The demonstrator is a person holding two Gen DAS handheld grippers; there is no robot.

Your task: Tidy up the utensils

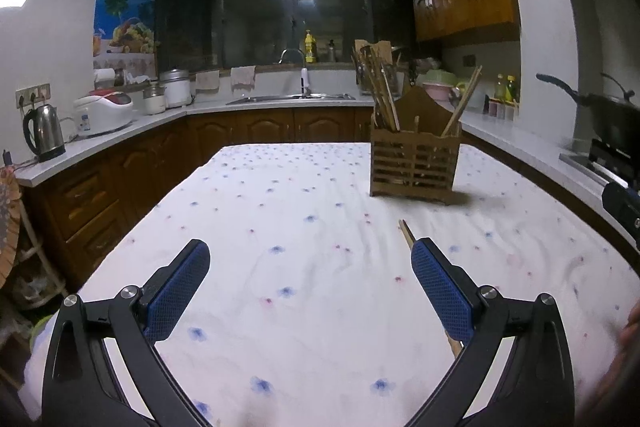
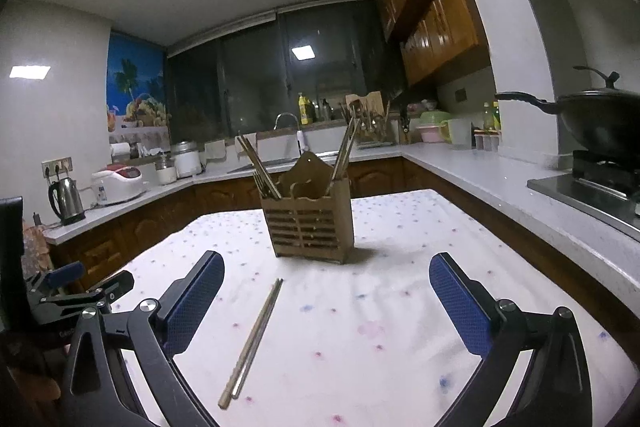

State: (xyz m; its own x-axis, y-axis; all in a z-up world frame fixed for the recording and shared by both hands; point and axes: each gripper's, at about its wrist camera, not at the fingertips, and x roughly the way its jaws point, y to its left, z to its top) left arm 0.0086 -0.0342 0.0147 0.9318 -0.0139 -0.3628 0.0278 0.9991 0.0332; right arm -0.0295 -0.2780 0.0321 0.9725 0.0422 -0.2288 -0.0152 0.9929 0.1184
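Hovering low over the flowered tablecloth (image 2: 400, 267), the right gripper (image 2: 326, 301) has its blue pads spread wide with nothing between them, and that looks deliberate: a loose pair of chopsticks (image 2: 252, 341) lies flat on the cloth just inside its left finger, tips aimed toward the holder. With the fingers this far apart, I judge there is room to straddle the pair and close on both sticks together. They lie side by side, touching, so one pinch could take them as a unit, though thin wood flat on soft fabric may roll or split apart under the pads.

Over on the other side, the left gripper (image 1: 310, 287) is gaping too, carrying nothing, held back above bare cloth. From its camera the far end of the chopsticks (image 1: 406, 230) peeks out just beyond its right finger, the rest hidden behind that finger. It seems parked out of the way, leaving the pick to the right.

Farther up the table stands the wooden holder (image 2: 310, 223), upright, well apart from the loose pair. More chopsticks lean outward from its left and right compartments, so that is surely where the pair belongs.

Beyond all that, the counter (image 2: 460, 167) wraps the room with a kettle (image 2: 66, 201) at the left.
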